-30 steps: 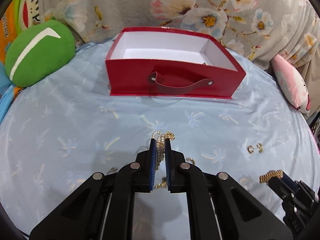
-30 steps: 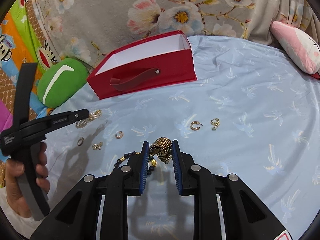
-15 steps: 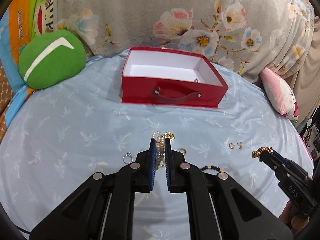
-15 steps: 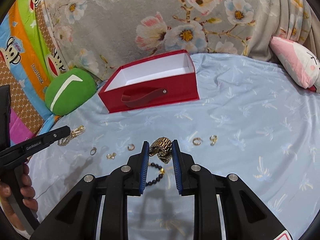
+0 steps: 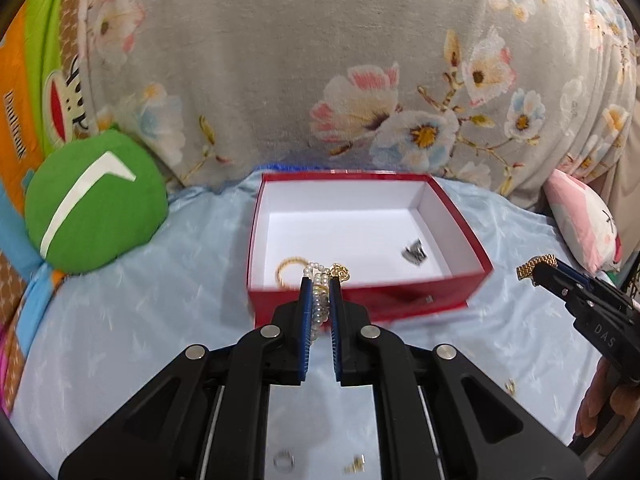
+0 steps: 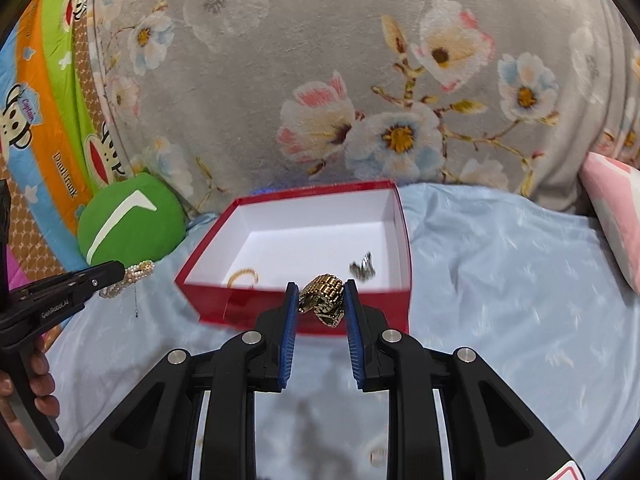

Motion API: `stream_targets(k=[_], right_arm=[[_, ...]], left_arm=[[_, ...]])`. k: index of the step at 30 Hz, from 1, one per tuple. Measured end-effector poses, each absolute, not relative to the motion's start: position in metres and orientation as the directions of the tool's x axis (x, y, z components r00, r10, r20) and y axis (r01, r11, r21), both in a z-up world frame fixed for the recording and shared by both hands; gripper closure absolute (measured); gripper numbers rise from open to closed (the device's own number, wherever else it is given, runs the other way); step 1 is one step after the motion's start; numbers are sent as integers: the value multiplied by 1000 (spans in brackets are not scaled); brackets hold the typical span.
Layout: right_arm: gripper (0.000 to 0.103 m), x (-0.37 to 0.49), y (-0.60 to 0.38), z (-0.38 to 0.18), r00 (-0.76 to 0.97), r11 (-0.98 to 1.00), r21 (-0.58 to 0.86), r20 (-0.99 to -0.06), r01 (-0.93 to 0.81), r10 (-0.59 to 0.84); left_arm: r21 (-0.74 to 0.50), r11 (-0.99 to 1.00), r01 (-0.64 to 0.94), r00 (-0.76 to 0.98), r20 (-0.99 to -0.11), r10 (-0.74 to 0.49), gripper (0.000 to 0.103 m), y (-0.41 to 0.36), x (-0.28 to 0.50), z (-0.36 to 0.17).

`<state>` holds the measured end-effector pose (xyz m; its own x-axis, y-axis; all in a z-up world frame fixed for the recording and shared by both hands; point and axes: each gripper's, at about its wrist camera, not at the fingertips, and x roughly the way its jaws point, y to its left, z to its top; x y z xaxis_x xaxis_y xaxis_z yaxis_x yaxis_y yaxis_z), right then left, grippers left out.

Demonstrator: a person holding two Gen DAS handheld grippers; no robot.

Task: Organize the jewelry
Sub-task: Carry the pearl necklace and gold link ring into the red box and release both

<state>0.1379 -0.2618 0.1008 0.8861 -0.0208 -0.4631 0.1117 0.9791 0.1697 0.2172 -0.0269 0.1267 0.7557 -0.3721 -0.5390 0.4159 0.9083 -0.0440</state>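
A gold link bracelet (image 6: 325, 297) is clamped between the blue fingers (image 6: 289, 322) of the right gripper (image 6: 320, 300), in front of an open red box (image 6: 304, 312). A gold ring (image 6: 243, 277) and a dark metal piece (image 6: 363, 269) are seen inside. At left, a pearl bracelet (image 6: 130, 278) is held by the left gripper (image 6: 116, 274).

Red box (image 5: 360, 304) with white interior, holding a gold ring (image 5: 289, 268) and a dark silvery piece (image 5: 414, 251). Pale blue bedsheet (image 5: 140, 300) bore a faint white palm print. Grey blanket (image 5: 280, 60) carried pink, white and blue flowers. Green cushion (image 5: 94, 204) showed a white stripe. Black tongs with blue pads: left tongs (image 5: 320, 300) held white pearls with gold (image 5: 319, 292); right tongs (image 6: 320, 300) held a gold band (image 6: 325, 294).
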Motion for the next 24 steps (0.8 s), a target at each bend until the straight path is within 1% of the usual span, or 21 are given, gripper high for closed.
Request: stream_targets(k=[5,8,13,18,24], right_arm=[[82,214,-289,109,888,966,240,-458,94,28],[82,252,-296,106,883,967,235,-469,99,23],[82,308,-301,92,857,972,202,-516,121,1],[82,347,-306,74,817,969,200,-576,148,-6],[82,368,-308,56,785,968,179,-619,174,-27]], left_arm=[[-26,915,403,767,-536,-353,95,-60,283,127],[-21,919,393,766,-545,-340,95,-75,317,121],[-2,929,369,765,-567,-305,95,-96,368,107],[11,931,364,732,-622,-278,95,-115,407,90],[31,937,349,719,-650,-246,95,-128,430,73]])
